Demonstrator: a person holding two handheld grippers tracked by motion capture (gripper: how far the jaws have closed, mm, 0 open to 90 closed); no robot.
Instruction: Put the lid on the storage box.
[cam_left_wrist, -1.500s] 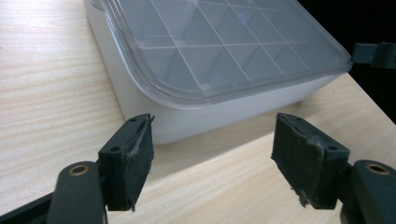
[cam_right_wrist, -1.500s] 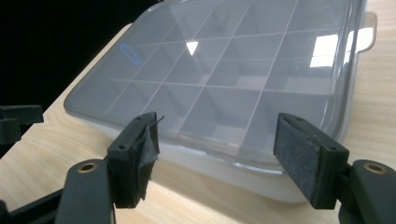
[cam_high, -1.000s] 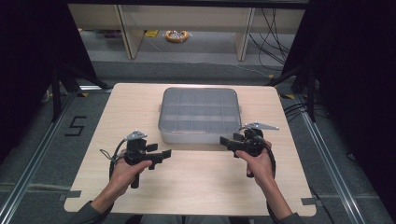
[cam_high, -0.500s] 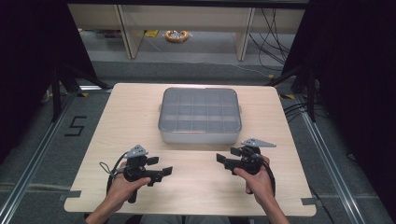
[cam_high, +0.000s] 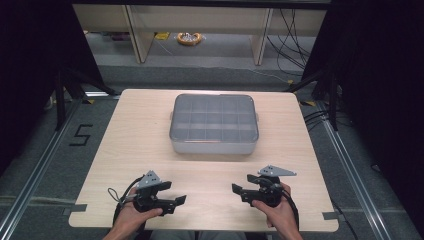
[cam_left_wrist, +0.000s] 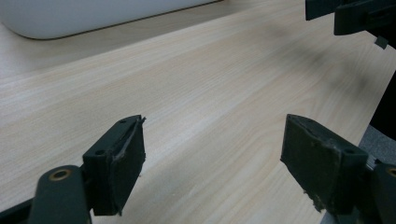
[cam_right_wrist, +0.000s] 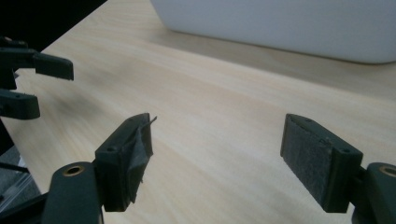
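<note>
A grey compartment box (cam_high: 214, 122) with a clear lid sits shut on the middle of the wooden table (cam_high: 140, 135). My left gripper (cam_high: 176, 192) is near the front edge at the left, its jaws pointing right. My right gripper (cam_high: 240, 186) faces it from the right. Both are open with nothing between the pads, and their jaws have just been opening wider. The left gripper view has its own jaws (cam_left_wrist: 212, 154) over bare wood, the box (cam_left_wrist: 93, 16) at top left and the right gripper (cam_left_wrist: 359, 16) at top right. The right gripper view has its own jaws (cam_right_wrist: 217, 156), the box (cam_right_wrist: 289, 25) and the left gripper (cam_right_wrist: 28, 79).
Bare wood lies between the box and the two grippers. On the floor behind the table stand shelf legs (cam_high: 262, 35), with a yellow coil (cam_high: 189, 38) and cables (cam_high: 295, 30). A taped "5" (cam_high: 82, 135) marks the floor at the left.
Both hands have drawn back from beside the box toward the near edge of the table and sunk lower. The jaws stand a little wider.
</note>
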